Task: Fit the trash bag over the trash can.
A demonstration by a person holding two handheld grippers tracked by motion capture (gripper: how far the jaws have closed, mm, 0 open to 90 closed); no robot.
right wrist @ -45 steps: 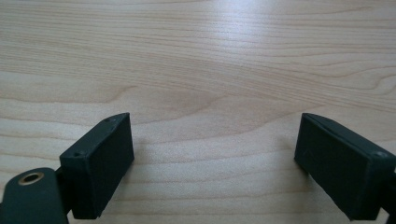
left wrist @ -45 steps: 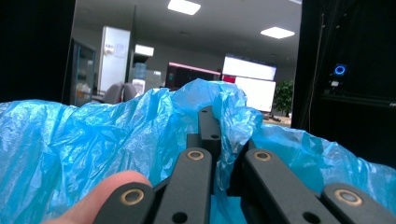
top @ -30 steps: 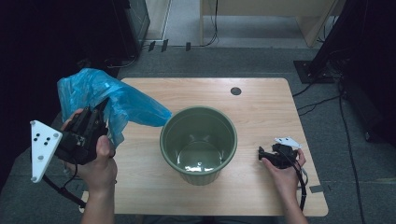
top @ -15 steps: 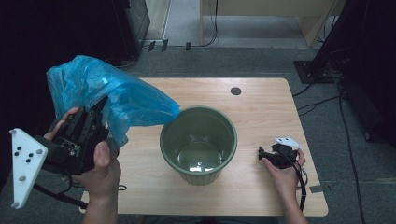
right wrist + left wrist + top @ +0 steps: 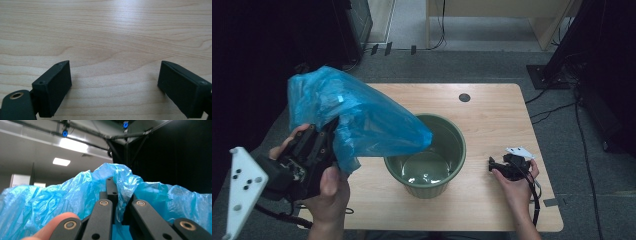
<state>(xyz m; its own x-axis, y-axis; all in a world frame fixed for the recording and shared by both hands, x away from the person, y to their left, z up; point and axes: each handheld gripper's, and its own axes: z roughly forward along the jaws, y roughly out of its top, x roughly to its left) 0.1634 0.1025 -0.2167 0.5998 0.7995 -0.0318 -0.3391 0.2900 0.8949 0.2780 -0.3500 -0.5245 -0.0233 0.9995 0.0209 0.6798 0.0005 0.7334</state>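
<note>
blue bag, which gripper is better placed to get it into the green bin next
Left. The left gripper is shut on the blue bag, beside the green bin. The right gripper rests open on the table.

Bucket (image 5: 427,160) centred on the tabletop (image 5: 492,120); bag (image 5: 357,120) raised at its left, overhanging the rim; right gripper (image 5: 499,166) low at its right.

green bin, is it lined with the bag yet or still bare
Bare: the green bin shows its own inside; the blue bag hangs above its rim in the left hand-held gripper.
</note>
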